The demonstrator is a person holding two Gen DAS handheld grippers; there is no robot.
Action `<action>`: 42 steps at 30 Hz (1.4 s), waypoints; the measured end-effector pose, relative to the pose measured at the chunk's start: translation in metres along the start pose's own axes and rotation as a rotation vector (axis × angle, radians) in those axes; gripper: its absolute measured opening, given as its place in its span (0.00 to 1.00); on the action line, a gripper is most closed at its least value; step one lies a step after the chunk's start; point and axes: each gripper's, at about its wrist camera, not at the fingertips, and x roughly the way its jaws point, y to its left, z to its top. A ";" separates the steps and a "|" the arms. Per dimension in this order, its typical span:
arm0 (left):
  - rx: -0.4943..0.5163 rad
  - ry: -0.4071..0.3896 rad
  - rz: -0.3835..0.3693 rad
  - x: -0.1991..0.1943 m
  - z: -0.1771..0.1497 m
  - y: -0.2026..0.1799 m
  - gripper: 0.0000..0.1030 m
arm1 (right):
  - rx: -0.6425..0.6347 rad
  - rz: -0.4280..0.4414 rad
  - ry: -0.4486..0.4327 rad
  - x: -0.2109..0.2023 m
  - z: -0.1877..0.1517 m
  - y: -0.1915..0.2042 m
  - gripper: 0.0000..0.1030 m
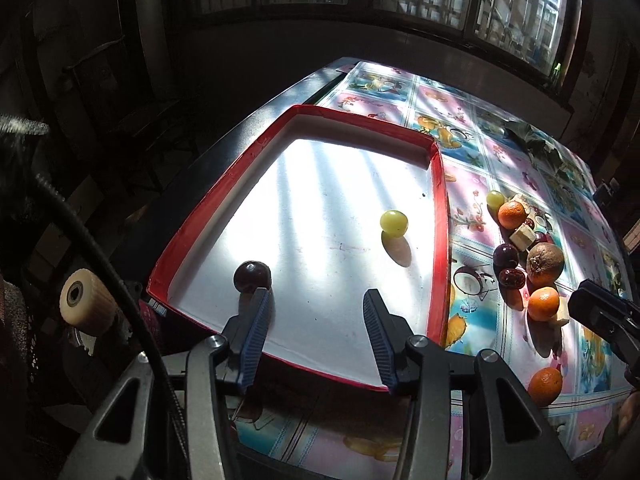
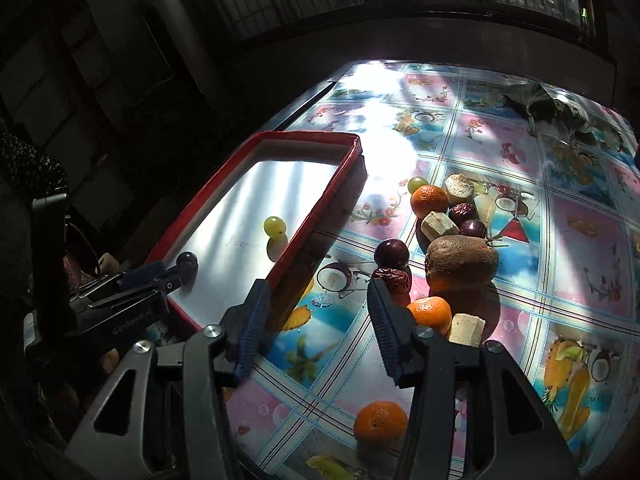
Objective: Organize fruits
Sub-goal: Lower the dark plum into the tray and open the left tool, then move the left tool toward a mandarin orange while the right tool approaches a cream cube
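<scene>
Left gripper (image 1: 316,300) hangs over the near end of the red-rimmed tray (image 1: 439,240), jaws spread wide, nothing between them. A dark grape (image 1: 252,276) sits on the white tray floor right at the tip of the left finger, looks to be touching or just beside it, can't tell which. A green grape (image 1: 394,223) lies further in, near the tray's right wall, apart from the dark one. Right gripper (image 2: 316,292) is over the patterned tablecloth (image 2: 580,240) just right of the tray, jaws also spread, empty. Loose fruit pile on the cloth beside the tray: a kiwi (image 2: 462,258), a dark plum (image 2: 392,252), a red date (image 2: 393,279) just ahead of the right finger, an orange (image 2: 431,312) next to that finger, a pale fruit chunk (image 2: 466,329) touching it, another orange (image 2: 429,200) further back with a second green grape (image 2: 417,184) behind it. A third orange (image 2: 380,420) sits alone, near the camera. Dark leafy greens (image 2: 540,104) at the far end of the table.
</scene>
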 end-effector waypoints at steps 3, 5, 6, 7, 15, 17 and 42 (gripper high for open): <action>0.024 -0.004 -0.039 -0.007 -0.006 -0.015 0.48 | 0.055 -0.038 -0.007 -0.017 -0.015 -0.028 0.51; 0.043 -0.004 -0.062 -0.011 -0.009 -0.025 0.49 | 0.092 -0.061 -0.011 -0.026 -0.025 -0.045 0.51; 0.053 -0.002 -0.074 -0.012 -0.011 -0.030 0.49 | 0.107 -0.070 -0.012 -0.029 -0.027 -0.052 0.51; 0.062 0.001 -0.086 -0.014 -0.013 -0.036 0.49 | 0.121 -0.077 -0.014 -0.032 -0.030 -0.057 0.51; 0.139 0.018 -0.168 -0.030 -0.034 -0.076 0.52 | 0.165 -0.111 -0.025 -0.049 -0.050 -0.082 0.51; 0.157 0.024 -0.184 -0.032 -0.039 -0.084 0.53 | 0.172 -0.120 -0.028 -0.051 -0.052 -0.085 0.51; 0.231 0.073 -0.256 -0.040 -0.064 -0.127 0.54 | 0.197 -0.210 -0.034 -0.063 -0.064 -0.106 0.51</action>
